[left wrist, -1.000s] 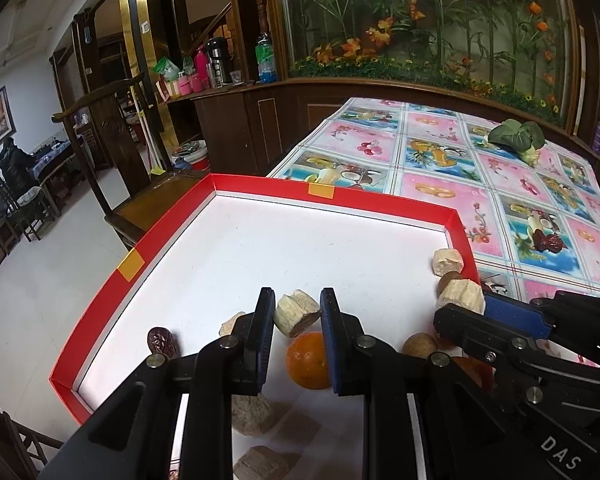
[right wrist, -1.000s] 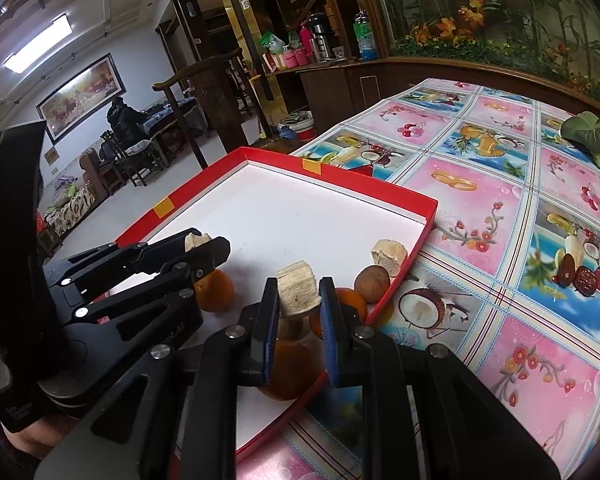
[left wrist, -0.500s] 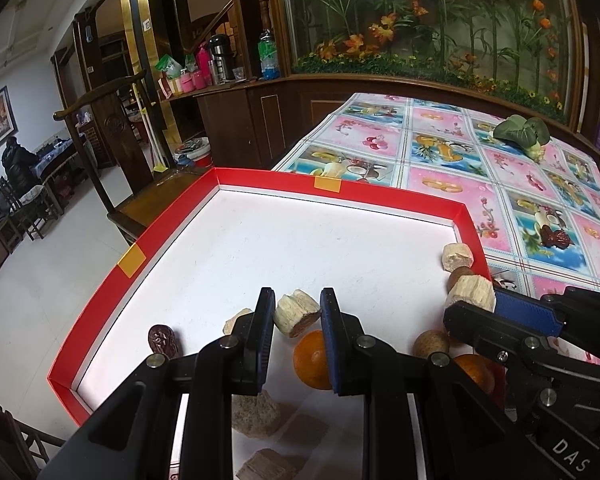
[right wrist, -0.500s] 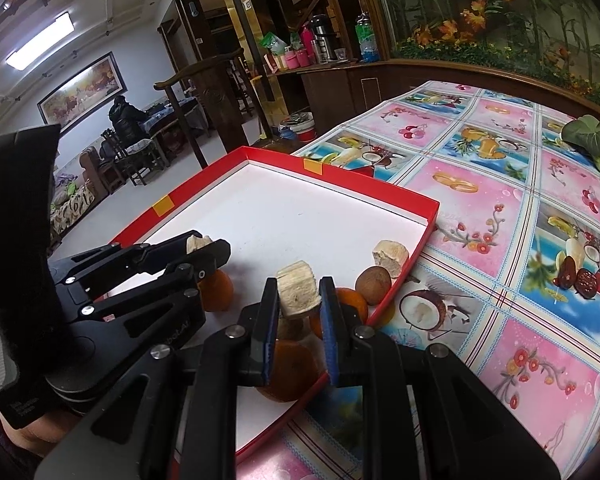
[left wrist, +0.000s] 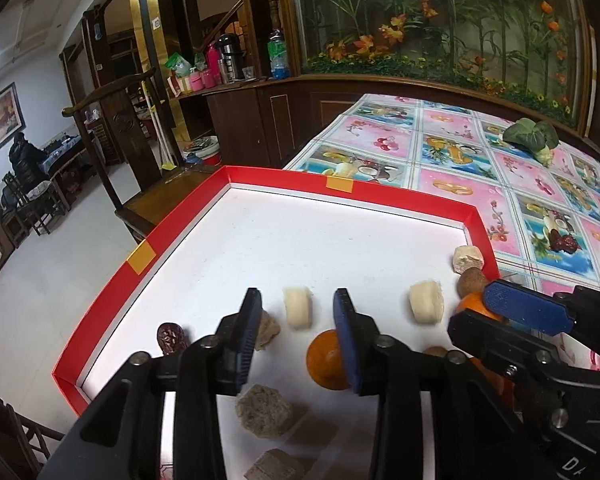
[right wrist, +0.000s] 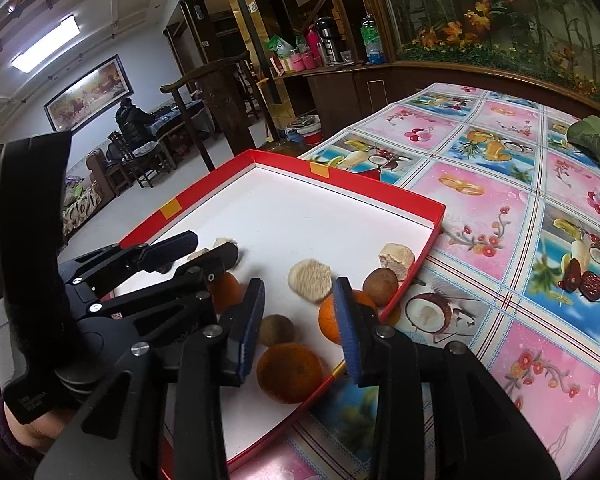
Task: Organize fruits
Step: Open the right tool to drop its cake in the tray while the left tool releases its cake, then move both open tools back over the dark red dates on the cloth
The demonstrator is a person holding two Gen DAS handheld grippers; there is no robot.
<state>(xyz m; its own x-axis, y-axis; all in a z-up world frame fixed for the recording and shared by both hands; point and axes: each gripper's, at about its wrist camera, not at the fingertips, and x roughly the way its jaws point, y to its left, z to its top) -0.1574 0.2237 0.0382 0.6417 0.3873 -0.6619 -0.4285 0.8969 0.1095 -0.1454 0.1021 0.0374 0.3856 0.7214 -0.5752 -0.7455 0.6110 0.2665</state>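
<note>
The table [left wrist: 452, 168], under a fruit-print cloth, stretches ahead and right of both grippers. The red-rimmed tray [left wrist: 400, 194] lies on it beneath them. The left gripper [left wrist: 298, 334] hangs with jaws spread and nothing between them; a pale chunk [left wrist: 298, 306] lies just ahead of its tips, an orange [left wrist: 326, 360] below its right finger. The right gripper [right wrist: 300, 316] is likewise agape and empty; a pale chunk [right wrist: 310, 280] lies just ahead, a brown fruit [right wrist: 277, 330] and a dark orange [right wrist: 289, 372] beneath the gap.
</note>
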